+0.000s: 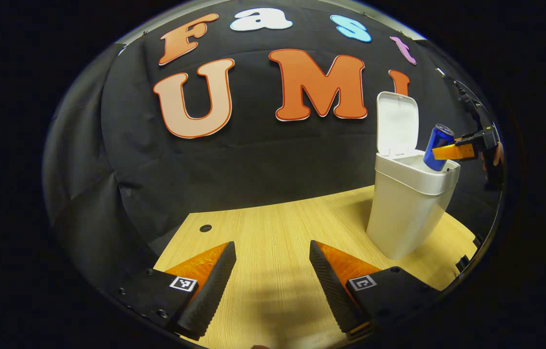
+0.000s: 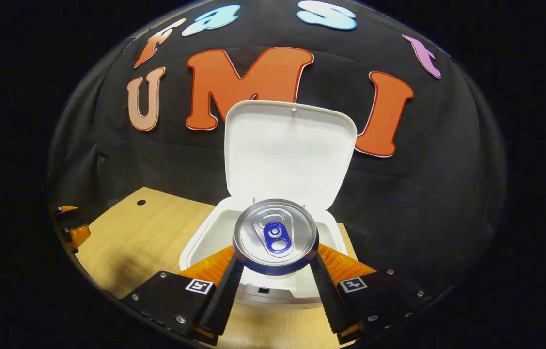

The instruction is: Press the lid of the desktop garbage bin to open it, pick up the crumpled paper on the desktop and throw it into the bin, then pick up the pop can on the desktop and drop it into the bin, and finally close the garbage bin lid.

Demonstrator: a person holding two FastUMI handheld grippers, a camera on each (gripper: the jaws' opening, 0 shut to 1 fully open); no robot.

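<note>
The white desktop bin (image 1: 406, 208) stands on the wooden table with its lid (image 1: 397, 123) raised upright. A blue pop can (image 1: 437, 148) hangs tilted over the bin's mouth, its lower end at the rim, held by my right gripper (image 1: 447, 152). In the right gripper view the can's silver top (image 2: 275, 235) faces the camera, my right gripper (image 2: 275, 278) is shut on its body, and the open bin (image 2: 205, 242) with its raised lid (image 2: 289, 150) lies just beyond. My left gripper (image 1: 273, 276) hovers open over the table, left of the bin, with nothing between its fingers.
The wooden table (image 1: 273, 228) has a small round hole (image 1: 205, 228) near its far left corner. Black cloth forms the wall behind. The left gripper (image 2: 71, 228) peeks in at the far left edge of the right gripper view.
</note>
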